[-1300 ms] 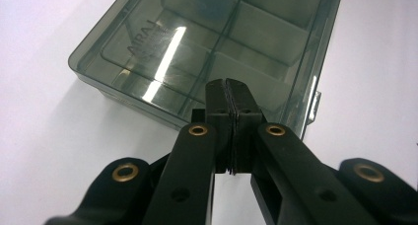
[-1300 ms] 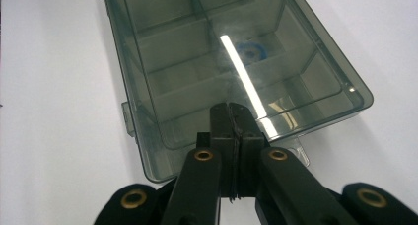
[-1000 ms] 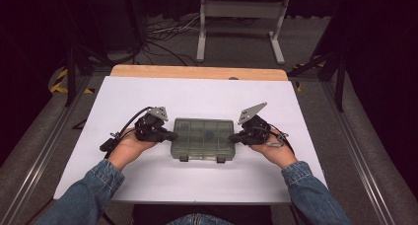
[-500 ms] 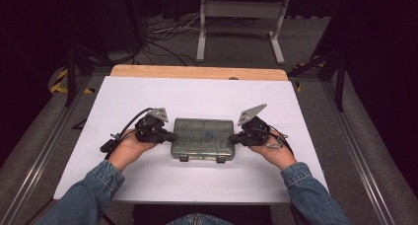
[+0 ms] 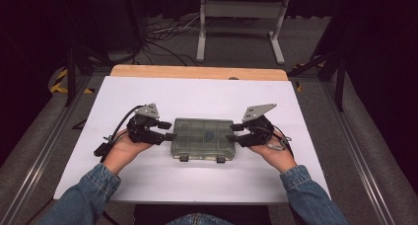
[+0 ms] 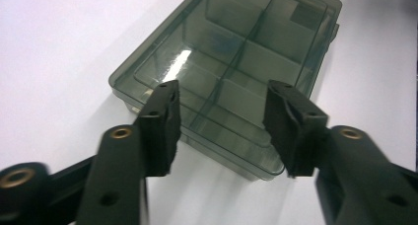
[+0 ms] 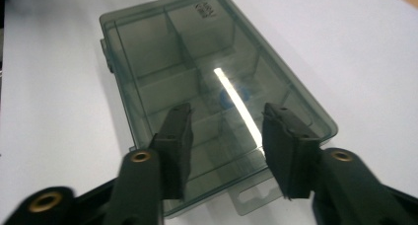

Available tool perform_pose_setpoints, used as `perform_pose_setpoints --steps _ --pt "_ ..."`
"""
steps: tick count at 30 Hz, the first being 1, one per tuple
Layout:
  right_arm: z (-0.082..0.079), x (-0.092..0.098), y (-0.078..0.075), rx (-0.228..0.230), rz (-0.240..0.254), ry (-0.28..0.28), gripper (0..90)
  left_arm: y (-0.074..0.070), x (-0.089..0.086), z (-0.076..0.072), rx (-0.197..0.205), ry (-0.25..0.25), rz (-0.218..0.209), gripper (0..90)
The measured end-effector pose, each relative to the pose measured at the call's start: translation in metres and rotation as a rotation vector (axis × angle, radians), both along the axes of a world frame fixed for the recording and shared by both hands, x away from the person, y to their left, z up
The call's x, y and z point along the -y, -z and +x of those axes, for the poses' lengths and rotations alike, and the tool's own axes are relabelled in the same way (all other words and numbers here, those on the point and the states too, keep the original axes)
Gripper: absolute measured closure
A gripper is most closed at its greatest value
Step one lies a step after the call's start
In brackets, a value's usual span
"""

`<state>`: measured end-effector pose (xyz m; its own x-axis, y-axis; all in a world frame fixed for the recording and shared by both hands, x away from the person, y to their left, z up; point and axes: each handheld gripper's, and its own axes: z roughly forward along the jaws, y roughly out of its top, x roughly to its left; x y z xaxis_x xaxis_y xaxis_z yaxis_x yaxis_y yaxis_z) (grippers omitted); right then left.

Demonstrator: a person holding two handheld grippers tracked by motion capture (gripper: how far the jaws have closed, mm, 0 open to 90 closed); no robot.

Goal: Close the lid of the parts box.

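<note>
A smoky clear compartment box [image 5: 202, 138] lies flat and closed at the middle of the white table [image 5: 207, 99], its two latches facing the near edge. A small blue item [image 5: 209, 134] shows through the lid. My left gripper [image 5: 168, 135] is at the box's left short end, open, its fingers [image 6: 165, 111] spread over that end of the box [image 6: 241, 47]. My right gripper [image 5: 230, 136] is at the right short end, also open, fingers [image 7: 286, 136] spread over the box [image 7: 187, 52] and its hang tab. I cannot tell whether either gripper touches the box.
A wooden strip [image 5: 197, 72] edges the far side of the table. Beyond it on the floor stand a grey metal frame [image 5: 239, 18] and loose cables [image 5: 162, 32]. Metal rails [image 5: 357, 151] run along both sides.
</note>
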<state>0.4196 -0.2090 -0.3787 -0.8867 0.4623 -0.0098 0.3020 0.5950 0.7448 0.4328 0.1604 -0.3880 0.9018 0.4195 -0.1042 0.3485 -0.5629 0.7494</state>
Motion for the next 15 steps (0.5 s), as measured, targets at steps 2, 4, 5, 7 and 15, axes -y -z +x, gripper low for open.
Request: perform_pose_setpoints --steps 2,4,5,7,15 --pt "-0.002 0.001 -0.002 0.02 0.02 0.011 45.7 0.0 -0.003 -0.002 0.007 -0.021 -0.016 36.6" --pt "-0.004 0.003 -0.004 0.042 0.038 0.024 40.2 -0.001 -0.007 -0.004 0.021 -0.035 -0.036 32.4" --pt "-0.005 0.003 -0.005 0.047 0.045 0.029 38.2 -0.001 -0.009 -0.005 0.027 -0.042 -0.048 28.9" --pt "-0.007 0.005 -0.006 0.062 0.057 0.036 34.3 -0.002 -0.012 -0.008 0.038 -0.053 -0.07 25.9" --pt "-0.017 0.013 -0.01 0.137 0.128 0.072 21.9 -0.002 -0.026 -0.024 0.123 -0.077 -0.152 16.7"
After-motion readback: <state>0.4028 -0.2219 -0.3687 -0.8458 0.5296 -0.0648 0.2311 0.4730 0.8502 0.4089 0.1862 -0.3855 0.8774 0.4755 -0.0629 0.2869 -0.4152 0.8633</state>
